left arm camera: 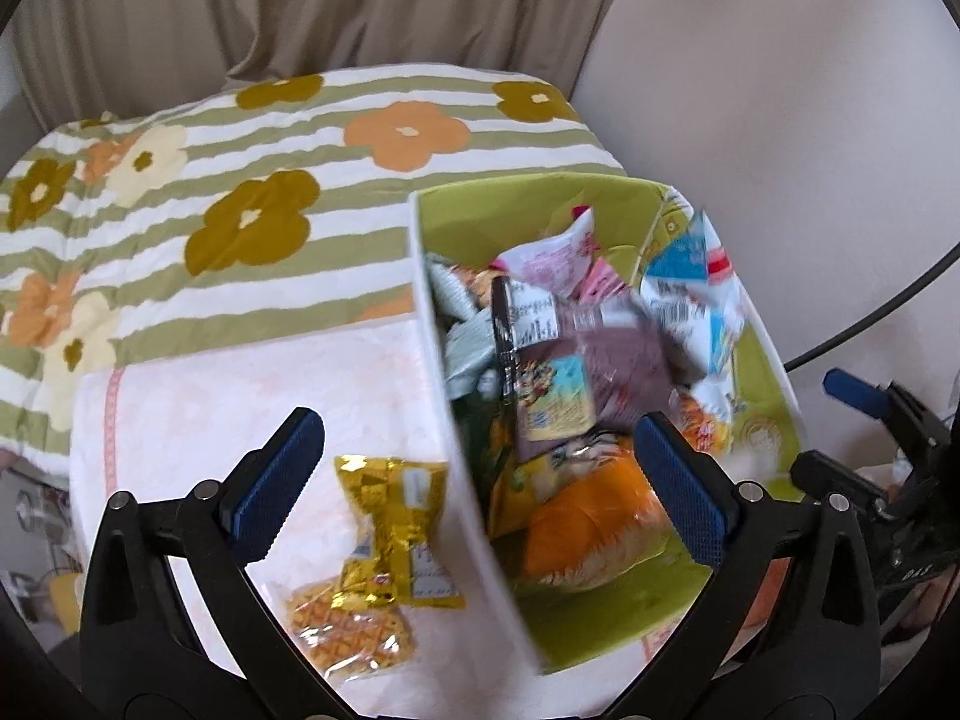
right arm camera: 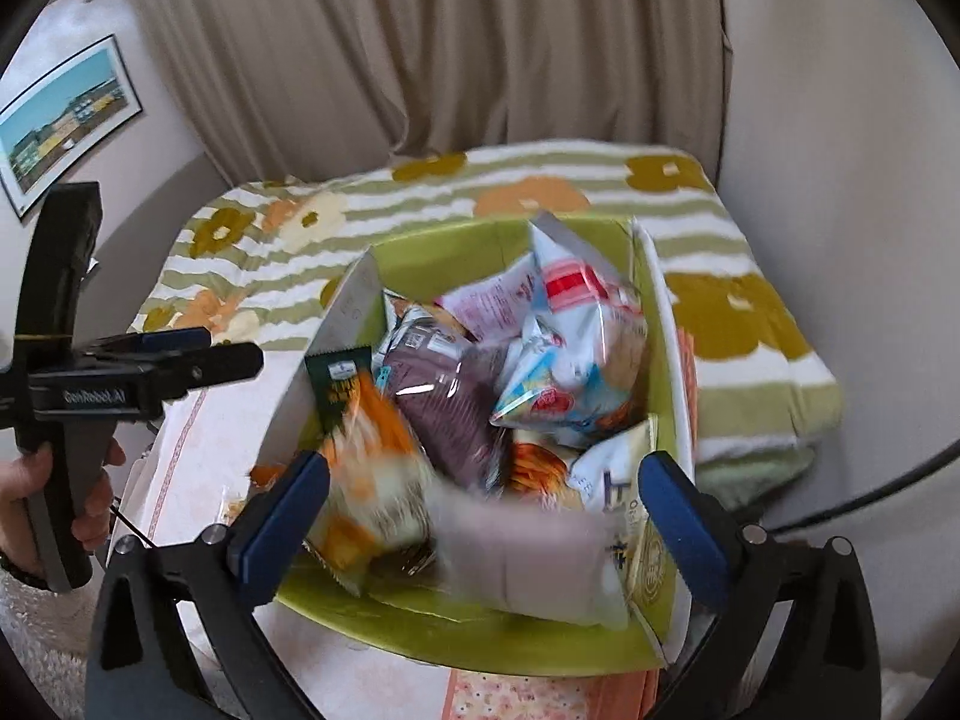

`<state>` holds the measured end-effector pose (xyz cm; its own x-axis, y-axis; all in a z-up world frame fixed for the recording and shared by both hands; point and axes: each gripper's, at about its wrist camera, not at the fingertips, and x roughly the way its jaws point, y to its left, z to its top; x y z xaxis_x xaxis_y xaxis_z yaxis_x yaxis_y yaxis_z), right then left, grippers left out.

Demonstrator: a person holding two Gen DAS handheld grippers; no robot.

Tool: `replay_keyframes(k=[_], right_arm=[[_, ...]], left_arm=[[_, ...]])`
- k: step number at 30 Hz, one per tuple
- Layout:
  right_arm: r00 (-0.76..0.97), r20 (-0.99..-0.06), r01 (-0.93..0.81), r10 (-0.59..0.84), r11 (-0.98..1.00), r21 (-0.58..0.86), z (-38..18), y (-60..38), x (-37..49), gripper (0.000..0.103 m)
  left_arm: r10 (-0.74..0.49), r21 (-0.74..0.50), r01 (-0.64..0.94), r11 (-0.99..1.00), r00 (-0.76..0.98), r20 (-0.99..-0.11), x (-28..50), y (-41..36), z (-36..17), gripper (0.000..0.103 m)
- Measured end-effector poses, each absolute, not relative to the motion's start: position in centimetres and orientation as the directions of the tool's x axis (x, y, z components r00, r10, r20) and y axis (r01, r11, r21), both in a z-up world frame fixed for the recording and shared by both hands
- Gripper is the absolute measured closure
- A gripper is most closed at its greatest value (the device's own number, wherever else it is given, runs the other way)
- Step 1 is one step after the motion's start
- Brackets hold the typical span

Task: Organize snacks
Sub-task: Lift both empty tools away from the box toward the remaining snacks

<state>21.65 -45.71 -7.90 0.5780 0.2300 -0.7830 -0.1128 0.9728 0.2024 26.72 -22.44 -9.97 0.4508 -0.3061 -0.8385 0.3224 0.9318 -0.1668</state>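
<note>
A white box with a green inside [left arm camera: 462, 420] [right arm camera: 420, 636] stands on the table and holds several snack packets, among them a purple packet [left arm camera: 624, 360] [right arm camera: 444, 414] and an orange packet [left arm camera: 588, 534] [right arm camera: 366, 480]. A gold packet [left arm camera: 396, 534] and a clear bag of orange crackers [left arm camera: 348, 630] lie on the table left of the box. My left gripper [left arm camera: 480, 480] is open, straddling the box's left wall. My right gripper [right arm camera: 486, 516] is open above the box's near end; a blurred pale purple packet [right arm camera: 528, 552] lies in the box between its fingers.
A flowered, striped cloth [left arm camera: 240, 192] [right arm camera: 750, 312] covers the surface behind the box. A pale pink cloth [left arm camera: 240, 396] lies under the box and loose snacks. A beige curtain [right arm camera: 420, 60] hangs behind. The left gripper and hand [right arm camera: 78, 384] show at the left of the right wrist view.
</note>
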Motion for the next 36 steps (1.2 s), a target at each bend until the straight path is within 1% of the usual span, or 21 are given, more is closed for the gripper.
replay_keyframes(k=[5, 15, 20, 24, 28, 36], right_arm=[[0.557, -0.792, -0.131, 0.247, 0.969, 0.211, -8.6, -45.5, 21.1, 0.0], [0.582, -0.754, -0.175, 0.305, 0.952, 0.25, -7.7, -43.9, 20.9, 0.0], [0.595, -0.744, -0.185, 0.304, 0.953, 0.242, -6.7, -41.4, 20.7, 0.0], [0.603, -0.745, -0.178, 0.286, 0.958, 0.223, -6.2, -38.4, 20.5, 0.0], [0.61, -0.743, -0.14, 0.276, 0.96, 0.242, -6.2, -35.0, 19.8, 0.0], [0.591, -0.771, -0.049, 0.238, 0.964, 0.261, -8.3, -28.9, 18.5, 0.0]], left_arm=[[-0.278, -0.161, 0.278, 0.947, 0.454, -0.847, 25.3, -20.6, -10.5, 0.0], [-0.193, -0.121, 0.176, 0.977, 0.481, -0.855, 22.6, -15.1, -10.0, 0.0], [-0.205, -0.15, 0.15, 0.977, 0.481, -0.852, 22.0, -11.3, -10.1, 0.0], [-0.231, -0.164, 0.179, 0.97, 0.478, -0.847, 21.8, -8.7, -10.2, 0.0], [-0.264, -0.174, 0.228, 0.958, 0.467, -0.844, 21.9, -6.2, -10.1, 0.0], [-0.329, -0.188, 0.355, 0.916, 0.394, -0.858, 21.8, -1.8, -12.1, 0.001]])
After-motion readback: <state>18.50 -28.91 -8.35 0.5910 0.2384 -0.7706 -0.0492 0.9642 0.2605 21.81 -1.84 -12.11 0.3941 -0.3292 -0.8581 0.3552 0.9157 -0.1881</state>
